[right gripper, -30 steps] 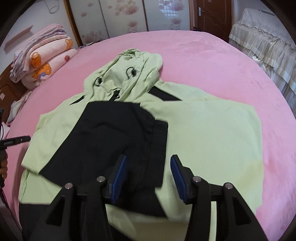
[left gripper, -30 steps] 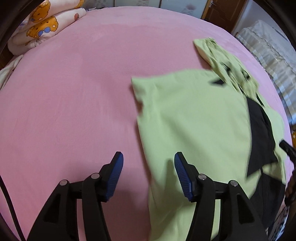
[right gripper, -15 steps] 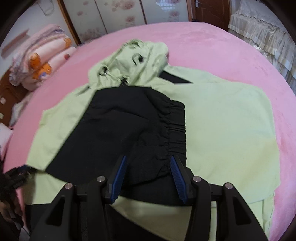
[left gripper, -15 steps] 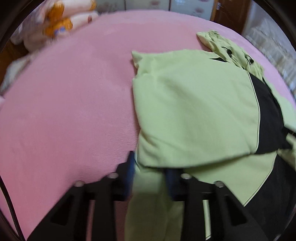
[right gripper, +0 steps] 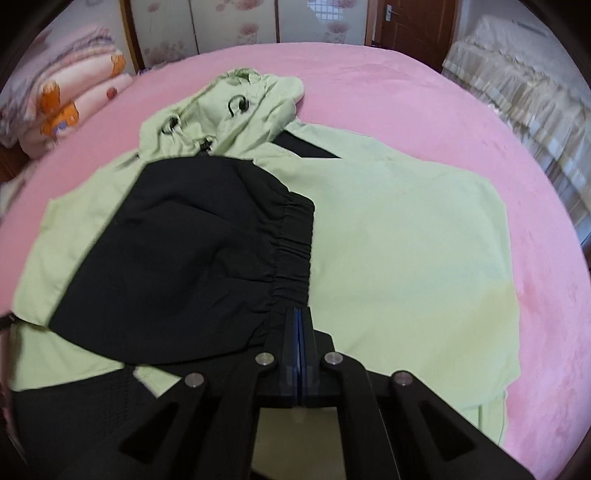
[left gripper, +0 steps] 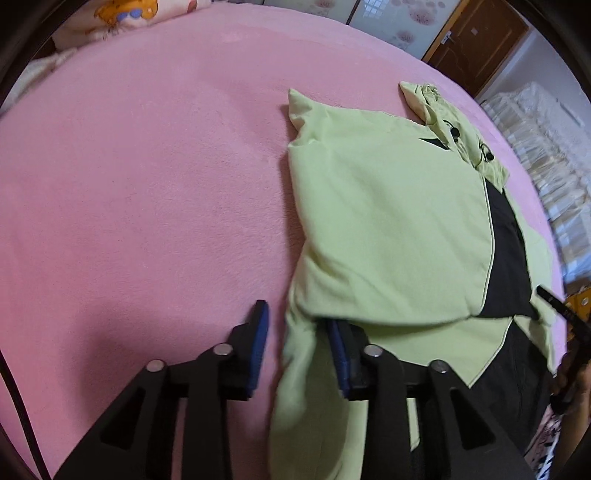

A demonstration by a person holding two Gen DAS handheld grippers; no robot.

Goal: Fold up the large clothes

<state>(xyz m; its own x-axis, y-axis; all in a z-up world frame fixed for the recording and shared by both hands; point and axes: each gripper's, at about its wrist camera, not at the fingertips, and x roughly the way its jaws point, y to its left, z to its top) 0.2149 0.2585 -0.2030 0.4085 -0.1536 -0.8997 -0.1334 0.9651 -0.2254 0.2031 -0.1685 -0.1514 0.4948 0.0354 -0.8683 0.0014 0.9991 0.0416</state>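
**Right jaws clamp the black cuff; left jaws stand spread at the jacket's side**

Half a second ago the right gripper [right gripper: 298, 325] had its jaws spread over the black sleeve [right gripper: 184, 266]; now they are pressed together, pinching the near end of the sleeve's gathered elastic cuff [right gripper: 291, 251]. The left gripper [left gripper: 297, 334], blurred and tucked under the fabric in that earlier frame, now shows its jaws spread, with a fold of green cloth running between them; its right pad is partly hidden under the edge of the folded-over panel, and the pads do not squeeze the cloth.

The hooded jacket [left gripper: 388, 221], light green with black panels, lies spread on the pink bed [left gripper: 147, 184], both sleeves folded in across the body. The black sleeve lies across the chest. The hood [right gripper: 240, 107] is bunched at the far end, its drawcord toggles showing.

Beyond the jacket the pink bedcover runs to the far edge of the bed. On the far left sits a stack of folded quilts [right gripper: 66, 107] printed with orange bears. Behind stand wardrobe doors [right gripper: 229, 29] with a floral pattern, and a brown wooden door [right gripper: 410, 26] to their right. On the far right is a piece of furniture under a frilled cream cover [right gripper: 524, 81].
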